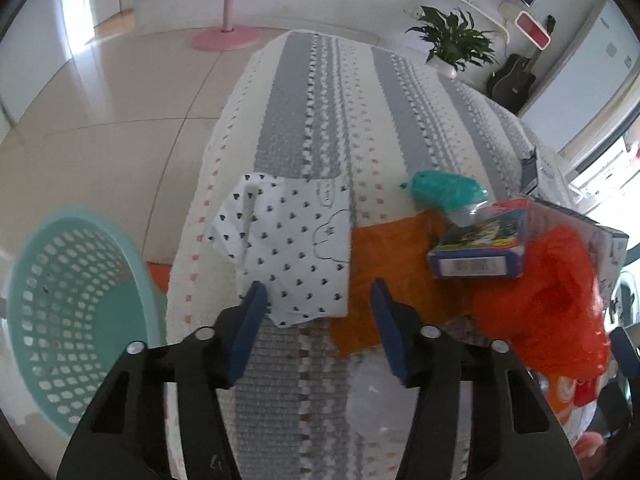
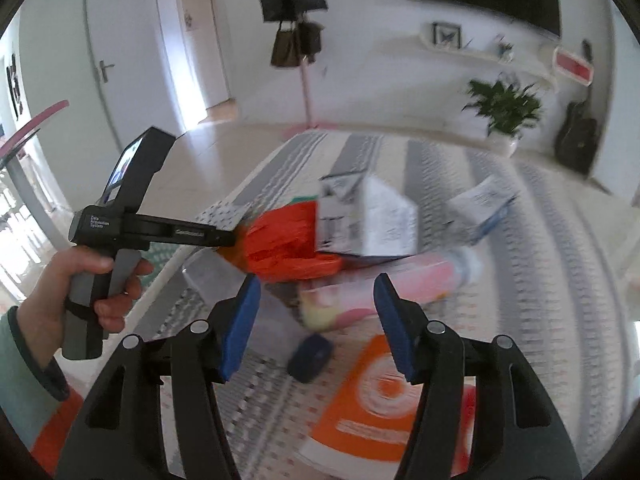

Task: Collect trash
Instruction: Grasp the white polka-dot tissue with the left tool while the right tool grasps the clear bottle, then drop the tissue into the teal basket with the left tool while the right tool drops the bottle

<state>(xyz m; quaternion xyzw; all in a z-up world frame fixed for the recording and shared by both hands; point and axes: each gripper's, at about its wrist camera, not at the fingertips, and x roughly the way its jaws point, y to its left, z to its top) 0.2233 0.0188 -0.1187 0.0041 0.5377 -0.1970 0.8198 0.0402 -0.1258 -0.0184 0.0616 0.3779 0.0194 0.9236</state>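
Trash lies on a striped grey and white table cover (image 1: 304,92). In the left wrist view my left gripper (image 1: 318,300) is open and empty above a white paper with black hearts (image 1: 292,240) and an orange wrapper (image 1: 384,264). A blue box (image 1: 480,244), a teal packet (image 1: 444,190) and a red plastic bag (image 1: 552,304) lie to the right. A teal mesh basket (image 1: 76,312) stands on the floor at left. In the blurred right wrist view my right gripper (image 2: 318,300) is open and empty above a pink and yellow bottle (image 2: 360,296), near the red bag (image 2: 288,244) and a white carton (image 2: 364,220).
An orange and white packet (image 2: 380,396) and a dark blue round object (image 2: 310,356) lie near the right gripper. A clear plastic container (image 2: 216,276) sits at the table's left edge. The hand-held left gripper body (image 2: 120,216) is at left. A potted plant (image 1: 452,40) stands behind the table.
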